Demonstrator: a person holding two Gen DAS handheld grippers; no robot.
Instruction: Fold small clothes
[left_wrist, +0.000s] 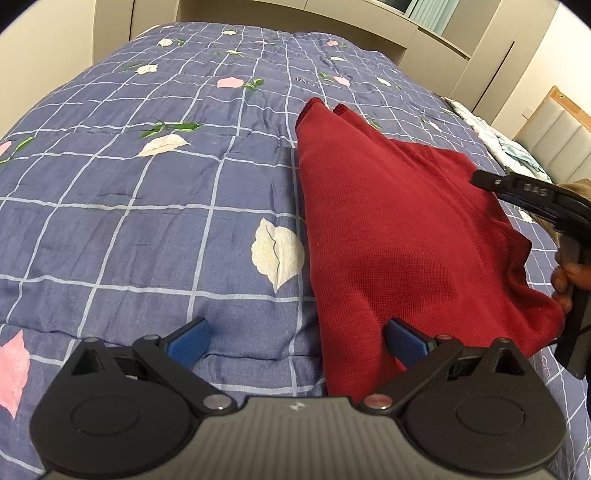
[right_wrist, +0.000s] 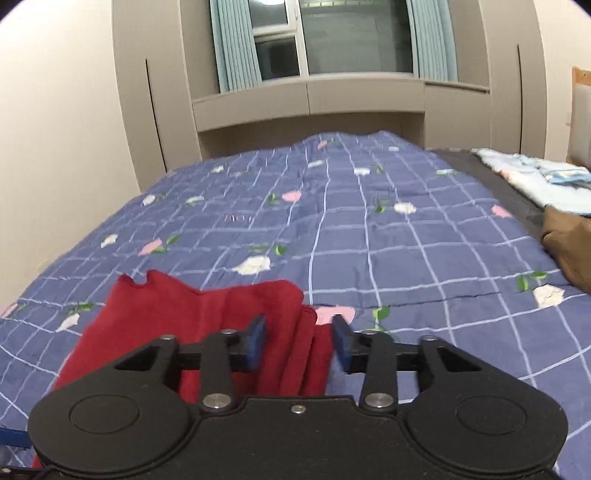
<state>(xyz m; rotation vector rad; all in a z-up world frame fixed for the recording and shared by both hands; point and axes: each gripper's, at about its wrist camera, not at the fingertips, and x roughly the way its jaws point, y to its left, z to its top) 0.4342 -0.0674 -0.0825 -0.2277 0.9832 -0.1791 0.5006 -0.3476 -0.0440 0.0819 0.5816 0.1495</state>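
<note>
A dark red garment (left_wrist: 399, 236) lies folded lengthwise on the blue checked flowered quilt (left_wrist: 147, 192), narrow end pointing away. My left gripper (left_wrist: 297, 345) hovers open over its near left edge, its right pad above the cloth and its left pad above bare quilt. In the left wrist view my right gripper (left_wrist: 498, 192) reaches in from the right over the garment's right side. In the right wrist view the right gripper (right_wrist: 299, 343) stands partly open, with rumpled folds of the red garment (right_wrist: 207, 314) between its blue pads; I see no firm pinch on them.
A person's hand (left_wrist: 565, 280) holds the right gripper's handle. Light blue folded clothes (right_wrist: 535, 177) and a brown item (right_wrist: 569, 251) lie on the bed's right side. Beige wardrobes (right_wrist: 155, 110) and a curtained window (right_wrist: 332, 37) stand beyond the bed's far end.
</note>
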